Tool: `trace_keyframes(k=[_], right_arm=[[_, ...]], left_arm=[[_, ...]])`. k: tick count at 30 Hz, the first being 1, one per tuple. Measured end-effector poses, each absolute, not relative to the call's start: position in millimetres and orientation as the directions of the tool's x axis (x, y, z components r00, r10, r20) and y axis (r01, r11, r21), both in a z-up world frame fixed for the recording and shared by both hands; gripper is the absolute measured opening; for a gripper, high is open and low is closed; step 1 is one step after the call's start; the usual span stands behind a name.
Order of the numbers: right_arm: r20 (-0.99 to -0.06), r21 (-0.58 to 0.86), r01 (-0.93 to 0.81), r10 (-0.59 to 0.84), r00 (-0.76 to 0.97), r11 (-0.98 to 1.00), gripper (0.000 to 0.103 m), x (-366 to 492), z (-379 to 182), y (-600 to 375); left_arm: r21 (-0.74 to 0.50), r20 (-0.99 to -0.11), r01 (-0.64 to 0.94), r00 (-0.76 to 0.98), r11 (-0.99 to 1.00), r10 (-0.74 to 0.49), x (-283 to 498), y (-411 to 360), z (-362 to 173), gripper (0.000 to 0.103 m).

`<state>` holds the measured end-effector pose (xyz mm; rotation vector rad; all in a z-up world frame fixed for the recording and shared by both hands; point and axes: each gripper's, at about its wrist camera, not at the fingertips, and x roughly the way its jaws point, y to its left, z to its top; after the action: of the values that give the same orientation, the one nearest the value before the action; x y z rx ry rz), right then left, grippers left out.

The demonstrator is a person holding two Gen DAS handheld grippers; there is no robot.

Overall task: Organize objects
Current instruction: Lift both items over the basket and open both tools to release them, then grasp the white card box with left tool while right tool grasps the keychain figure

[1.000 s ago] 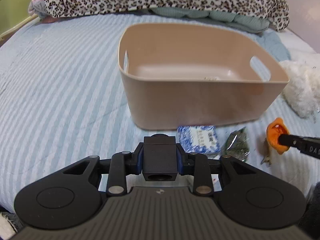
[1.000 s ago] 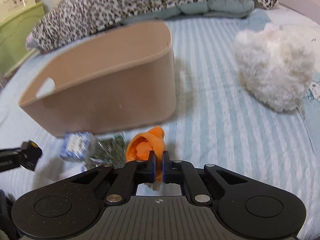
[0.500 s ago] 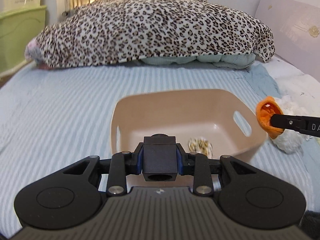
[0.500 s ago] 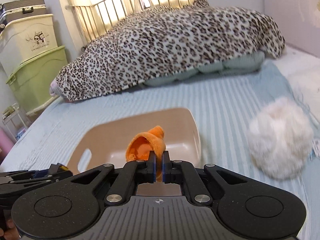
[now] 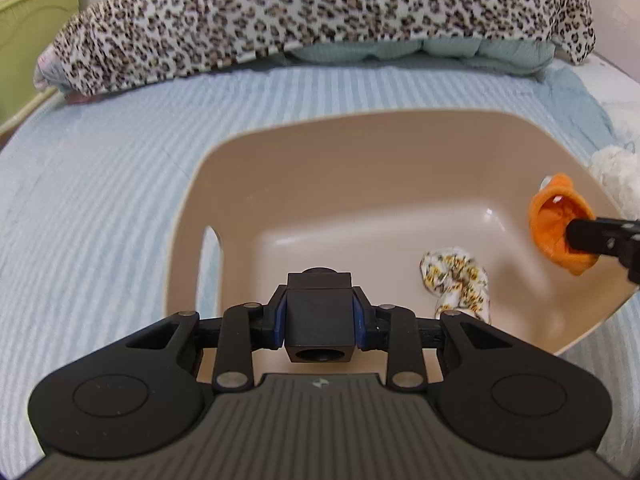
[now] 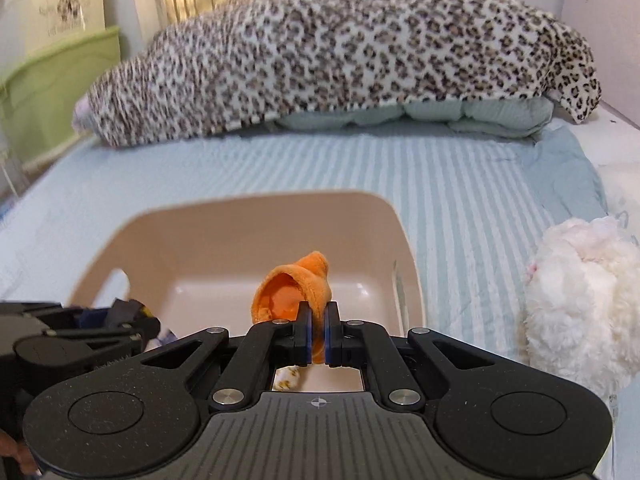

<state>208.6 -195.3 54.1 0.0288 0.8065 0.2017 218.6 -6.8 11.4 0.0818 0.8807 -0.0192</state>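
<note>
A beige plastic bin (image 5: pixel 360 152) sits on the striped bed; it also shows in the right wrist view (image 6: pixel 256 224). My left gripper (image 5: pixel 319 316) is shut on a black cube (image 5: pixel 319 328) and holds it above the bin's near left part. My right gripper (image 6: pixel 317 332) is shut on an orange plush piece (image 6: pixel 296 284), held above the bin; the piece also shows at the bin's right side in the left wrist view (image 5: pixel 558 224). A yellow-flowered white cloth (image 5: pixel 456 276) lies on the bin floor.
A leopard-print blanket (image 6: pixel 340 56) and a teal pillow (image 6: pixel 460 114) lie at the bed's head. A white fluffy plush (image 6: pixel 580 300) lies right of the bin. Green and white storage boxes (image 6: pixel 52 68) stand left of the bed.
Both grippers rose from the bed in front of the bin and moved over it, each keeping its object. The packets on the bed dropped out of view.
</note>
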Motion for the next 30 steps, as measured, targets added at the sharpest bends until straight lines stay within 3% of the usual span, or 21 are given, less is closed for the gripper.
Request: trace_keyframes(k=[7,8,9,10,11,16,20,25,30], right_arm=[[-0.753,0.080,-0.180,0.178,0.633,0.980,0.014,209,39,-189],[-0.749,0.083,-0.178,0.180,0.638,0.980,0.025,207,42,-190],[-0.747,0.089,-0.177,0.183,0.640,0.980,0.028,207,45,-191],[-0.739,0.100,-0.177,0.193,0.645,0.979,0.036,205,49,-192],[-0.731,0.107,-0.175,0.196,0.654,0.979,0.040,202,55,-194],[-0.685,0.123,-0.174,0.210,0.697,0.977,0.065,182,79,-201],[-0.667,0.133,-0.175,0.219,0.712,0.975,0.078,162,92,-207],[-0.678,0.118,-0.178,0.210,0.705,0.977,0.089,135,95,-215],[-0.696,0.103,-0.164,0.189,0.693,0.981,0.092,112,87,-224]], left_arm=[[0.030,-0.768,0.088,0.640,0.996,-0.033,212,-2,11,0.036],[0.021,-0.763,0.089,0.645,0.996,-0.042,211,-2,16,0.046],[0.013,-0.755,0.086,0.654,0.996,-0.046,209,-2,20,0.056],[0.010,-0.742,0.073,0.669,0.997,-0.041,206,-2,26,0.075],[0.010,-0.723,0.059,0.690,0.998,-0.033,202,-2,32,0.081],[0.000,-0.704,0.058,0.709,0.998,-0.042,186,0,52,0.083],[-0.007,-0.699,0.041,0.714,0.999,-0.034,166,5,61,0.088],[-0.009,-0.709,0.034,0.705,0.999,-0.030,139,12,65,0.088],[0.005,-0.721,0.034,0.693,0.999,-0.020,117,14,63,0.088]])
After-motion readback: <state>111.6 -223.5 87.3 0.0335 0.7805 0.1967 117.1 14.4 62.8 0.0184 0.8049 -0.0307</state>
